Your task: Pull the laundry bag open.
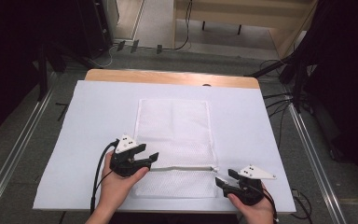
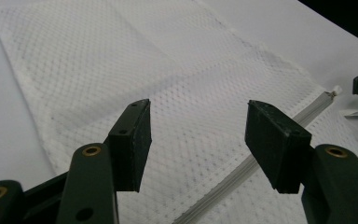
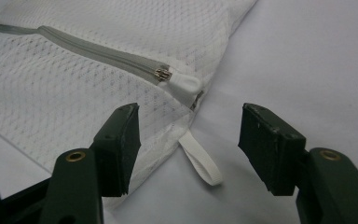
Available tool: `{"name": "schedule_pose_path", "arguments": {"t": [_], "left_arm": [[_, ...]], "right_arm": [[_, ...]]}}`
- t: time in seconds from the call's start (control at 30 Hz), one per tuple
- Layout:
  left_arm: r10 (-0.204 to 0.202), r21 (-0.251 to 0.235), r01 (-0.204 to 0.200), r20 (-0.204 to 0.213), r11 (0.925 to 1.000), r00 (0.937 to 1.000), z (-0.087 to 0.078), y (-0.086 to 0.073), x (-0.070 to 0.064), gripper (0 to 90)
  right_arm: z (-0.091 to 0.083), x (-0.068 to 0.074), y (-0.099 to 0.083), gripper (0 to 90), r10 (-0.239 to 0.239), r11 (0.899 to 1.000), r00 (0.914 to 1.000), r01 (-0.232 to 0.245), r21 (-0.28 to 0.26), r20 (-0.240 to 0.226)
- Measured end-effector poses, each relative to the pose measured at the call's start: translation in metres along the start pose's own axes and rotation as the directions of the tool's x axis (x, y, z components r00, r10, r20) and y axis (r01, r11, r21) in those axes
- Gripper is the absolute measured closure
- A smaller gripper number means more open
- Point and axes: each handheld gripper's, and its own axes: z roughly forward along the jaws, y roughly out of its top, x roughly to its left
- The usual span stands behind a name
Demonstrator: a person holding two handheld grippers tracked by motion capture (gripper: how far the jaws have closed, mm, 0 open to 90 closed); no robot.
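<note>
1. Lying flat near the middle of one white table cover (image 1: 98,107): one white mesh laundry bag (image 1: 173,126), long side running away from the person, near edge close to the table's front.
2. Crossing the bag near its front end: one grey zipper (image 1: 182,167), also seen in the left gripper view (image 2: 242,170) and the right gripper view (image 3: 98,49).
3. Sitting at the zipper's right end: one small metal slider (image 3: 163,73), tucked against a white fabric tab.
4. Sticking out from the bag's right edge onto the cover: one white hanging loop (image 3: 200,163).
5. Counting two grippers, one per hand.
6. Hovering over the zipper's left end: left gripper (image 1: 150,155), jaws spread wide, gripping nothing, mesh showing between them.
7. Resting just beside the bag's right edge, near the slider: right gripper (image 1: 224,177), jaws likewise wide apart and empty, loop lying between them in the right gripper view.
8. Topping each gripper: one grey three-cornered plate, two altogether.
</note>
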Motion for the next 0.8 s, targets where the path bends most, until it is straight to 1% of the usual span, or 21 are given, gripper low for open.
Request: {"name": "schedule_pose_path", "arguments": {"t": [0.07, 0.1, 0.2, 0.23, 0.3, 0.37, 0.47, 0.57, 0.63, 0.7, 0.8], "left_arm": [[0.005, 0.003, -0.005, 0.005, 1.0, 1.0, 0.001, 0.0, -0.002, 42.3], [0.007, 0.006, -0.007, 0.015, 1.0, 0.9999, 0.002, -0.001, -0.003, 42.6], [0.014, 0.004, -0.014, 0.026, 0.9999, 0.9996, 0.003, -0.001, -0.005, 44.3], [0.015, 0.003, -0.015, 0.03, 0.9999, 0.9994, 0.003, -0.001, -0.007, 45.0], [0.023, 0.005, -0.023, 0.039, 0.9997, 0.999, 0.005, -0.002, -0.008, 45.9], [0.025, 0.009, -0.025, 0.044, 0.9996, 0.9987, 0.007, -0.003, -0.011, 46.7], [0.032, 0.015, -0.033, 0.066, 0.9993, 0.9973, 0.01, -0.004, -0.015, 48.0], [0.046, 0.016, -0.047, 0.08, 0.9988, 0.9958, 0.014, -0.005, -0.02, 47.9], [0.055, 0.019, -0.057, 0.089, 0.9982, 0.9945, 0.016, -0.005, -0.023, 47.6], [0.059, 0.026, -0.062, 0.1, 0.9977, 0.9932, 0.018, -0.006, -0.027, 47.0], [0.072, 0.031, -0.076, 0.115, 0.9966, 0.9908, 0.021, -0.007, -0.03, 44.8]], "right_arm": [[0.001, -0.001, -0.001, 39.1, 0.0, 1.0, 1.0, 0.0, -0.001, 0.008], [0.001, -0.001, -0.001, 39.1, -0.001, 1.0, 1.0, 0.001, 0.001, 0.007], [0.003, 0.001, -0.003, 39.0, -0.021, 1.0, 0.9997, 0.021, 0.007, 0.012], [0.004, 0.001, -0.003, 39.2, -0.035, 0.999, 0.9992, 0.035, 0.006, 0.017], [0.005, 0.003, -0.004, 43.6, -0.053, 0.999, 0.9983, 0.053, 0.0, 0.025], [0.006, 0.004, -0.004, 44.2, -0.065, 0.998, 0.9978, 0.065, 0.0, 0.014], [0.008, 0.005, -0.005, 49.0, -0.081, 0.997, 0.9967, 0.081, -0.014, 0.008], [0.009, 0.006, -0.007, 50.3, -0.094, 0.995, 0.9956, 0.094, -0.031, 0.009], [0.01, 0.007, -0.007, 50.3, -0.092, 0.995, 0.9957, 0.092, -0.022, 0.012], [0.011, 0.008, -0.006, 52.7, -0.089, 0.996, 0.996, 0.089, -0.019, 0.011], [0.013, 0.009, -0.003, 54.2, -0.067, 0.998, 0.9977, 0.067, -0.007, -0.008]]}}
